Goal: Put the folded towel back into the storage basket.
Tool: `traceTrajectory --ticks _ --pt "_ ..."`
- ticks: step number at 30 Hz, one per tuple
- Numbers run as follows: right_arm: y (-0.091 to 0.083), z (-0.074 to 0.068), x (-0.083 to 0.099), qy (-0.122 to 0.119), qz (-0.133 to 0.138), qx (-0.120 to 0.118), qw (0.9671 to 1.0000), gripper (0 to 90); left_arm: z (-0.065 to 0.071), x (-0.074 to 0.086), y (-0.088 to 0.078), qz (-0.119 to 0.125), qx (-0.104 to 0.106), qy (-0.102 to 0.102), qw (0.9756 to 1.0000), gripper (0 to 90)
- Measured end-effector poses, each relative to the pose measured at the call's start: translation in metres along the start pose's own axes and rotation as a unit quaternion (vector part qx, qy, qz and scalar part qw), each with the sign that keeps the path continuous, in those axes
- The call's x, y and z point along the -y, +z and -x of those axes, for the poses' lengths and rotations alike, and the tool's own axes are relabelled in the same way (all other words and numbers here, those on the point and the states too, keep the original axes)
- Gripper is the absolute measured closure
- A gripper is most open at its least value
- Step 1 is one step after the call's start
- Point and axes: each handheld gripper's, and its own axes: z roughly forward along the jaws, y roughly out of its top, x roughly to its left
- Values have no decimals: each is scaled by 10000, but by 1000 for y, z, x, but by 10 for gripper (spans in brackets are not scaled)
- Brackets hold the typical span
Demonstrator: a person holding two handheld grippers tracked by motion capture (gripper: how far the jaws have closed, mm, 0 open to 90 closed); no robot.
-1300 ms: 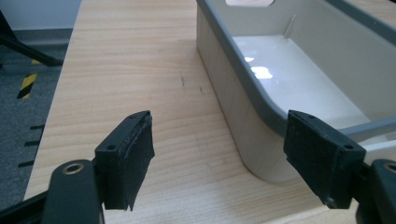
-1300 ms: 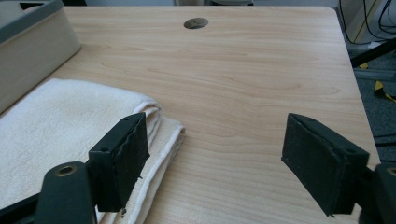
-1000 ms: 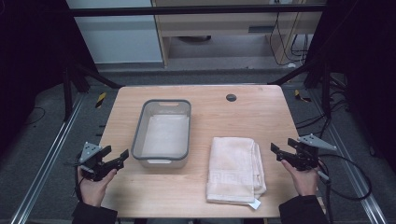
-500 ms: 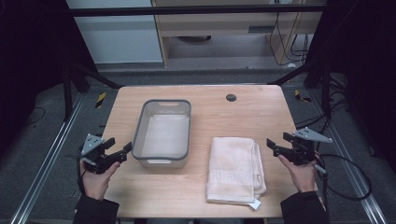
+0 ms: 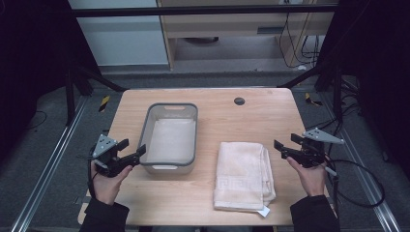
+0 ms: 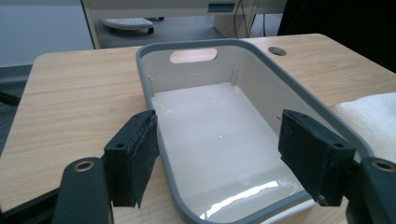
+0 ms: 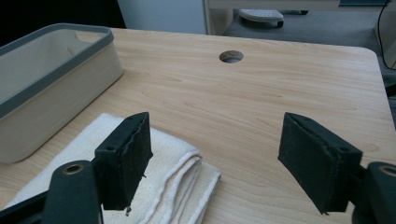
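At 8 o'clock on the bench (image 5: 212, 106) our left tool (image 5: 129, 153) sits wide, jaws just easing in, empty, beside the bin (image 5: 170, 166); right tool (image 5: 285, 147) at 3 o'clock, wide, empty, near the folded towel (image 5: 241, 174); risk: we pinch one layer only, towel unfolds; left could nudge bin.

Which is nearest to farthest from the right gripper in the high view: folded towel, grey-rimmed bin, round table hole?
From the right gripper:
1. Folded towel, just to its left, near the table's front edge.
2. Round table hole, farther back, toward the table's far edge.
3. Grey-rimmed bin, beyond the towel, on the table's left half.
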Motion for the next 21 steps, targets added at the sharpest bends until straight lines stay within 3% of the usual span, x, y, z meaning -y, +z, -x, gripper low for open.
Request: traceTrajectory --ticks 10,21 --pt "5 -5 -4 -70 -63 -76 9999 253 25 -9 7 5 240 183 9995 279" --pt "10 -8 -4 -37 -166 -175 9997 260 60 -16 18 -15 568 421 9975 289"
